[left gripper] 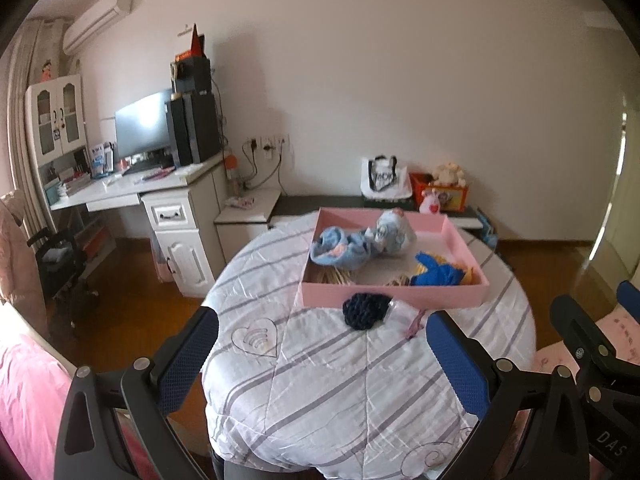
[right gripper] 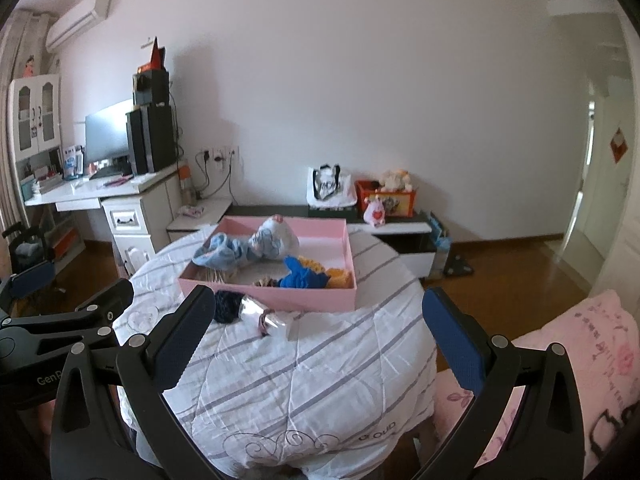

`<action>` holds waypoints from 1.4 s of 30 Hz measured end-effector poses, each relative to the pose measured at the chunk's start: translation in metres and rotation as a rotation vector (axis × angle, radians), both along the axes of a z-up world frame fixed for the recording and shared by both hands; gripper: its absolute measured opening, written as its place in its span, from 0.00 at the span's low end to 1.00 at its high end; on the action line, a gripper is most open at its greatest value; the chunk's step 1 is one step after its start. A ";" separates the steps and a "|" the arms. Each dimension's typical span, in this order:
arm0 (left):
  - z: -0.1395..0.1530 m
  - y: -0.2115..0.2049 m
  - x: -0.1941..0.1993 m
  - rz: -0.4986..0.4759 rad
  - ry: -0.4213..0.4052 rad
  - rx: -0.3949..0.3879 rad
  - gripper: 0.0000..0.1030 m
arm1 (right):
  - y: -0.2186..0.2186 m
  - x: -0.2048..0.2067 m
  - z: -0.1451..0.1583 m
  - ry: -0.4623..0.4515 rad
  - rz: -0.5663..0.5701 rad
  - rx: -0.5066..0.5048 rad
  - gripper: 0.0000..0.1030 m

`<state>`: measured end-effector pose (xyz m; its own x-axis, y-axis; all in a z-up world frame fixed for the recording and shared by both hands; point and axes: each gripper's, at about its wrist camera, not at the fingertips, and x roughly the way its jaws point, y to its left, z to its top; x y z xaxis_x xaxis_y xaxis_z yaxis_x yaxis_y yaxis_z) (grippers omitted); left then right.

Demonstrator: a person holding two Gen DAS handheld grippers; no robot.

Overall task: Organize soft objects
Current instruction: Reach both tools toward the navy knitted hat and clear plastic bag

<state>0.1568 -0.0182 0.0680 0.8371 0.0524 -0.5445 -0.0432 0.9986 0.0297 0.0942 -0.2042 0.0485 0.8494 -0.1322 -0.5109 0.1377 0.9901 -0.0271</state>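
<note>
On the round table under its striped quilted cover (left gripper: 320, 380) sits a shallow pink tray (left gripper: 394, 296), already holding a pale blue bundle of cloth (left gripper: 340, 250), a second pale plush piece (left gripper: 394, 232) and a blue knitted item (left gripper: 438, 274) lying over something yellow. Outside the tray, just beside its near wall, lie the things not yet sorted: a dark navy knitted piece (left gripper: 366, 310), and next to it a shiny silver bow-like item with a pink tie (right gripper: 270, 316), seen best from the right wrist.

Left gripper (left gripper: 320, 360) and right gripper (right gripper: 320, 356) both hover low over the near side of the table, jaws spread wide, neither holding anything. Both stand well short of the loose pieces.

The step in hand appears to be picking up the navy piece and putting it in the tray. To do it well, the left gripper would go forward and down so that the fingers straddle the knit across its narrower span, pinching a thick fold and not the quilt beneath. A lift clear of the tray wall, then release over the bare floor at the tray's middle, would avoid heaping. The silver item looks slippery; gripping at its tied waist seems safest.
</note>
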 end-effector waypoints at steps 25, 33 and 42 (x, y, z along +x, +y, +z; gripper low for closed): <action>-0.141 0.034 0.220 0.027 0.378 -0.029 1.00 | 0.003 0.157 -0.136 0.394 0.027 0.045 1.00; -0.173 0.053 0.248 0.056 0.428 -0.039 1.00 | 0.014 0.186 -0.163 0.458 0.070 0.077 1.00; -0.175 0.058 0.251 0.047 0.430 -0.043 0.99 | 0.025 0.195 -0.172 0.504 0.154 0.139 0.54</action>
<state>0.4079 0.0401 -0.1065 0.5310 0.0552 -0.8456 -0.0818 0.9966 0.0137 0.2890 -0.1794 -0.1240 0.4993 0.0722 -0.8634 -0.0051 0.9967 0.0804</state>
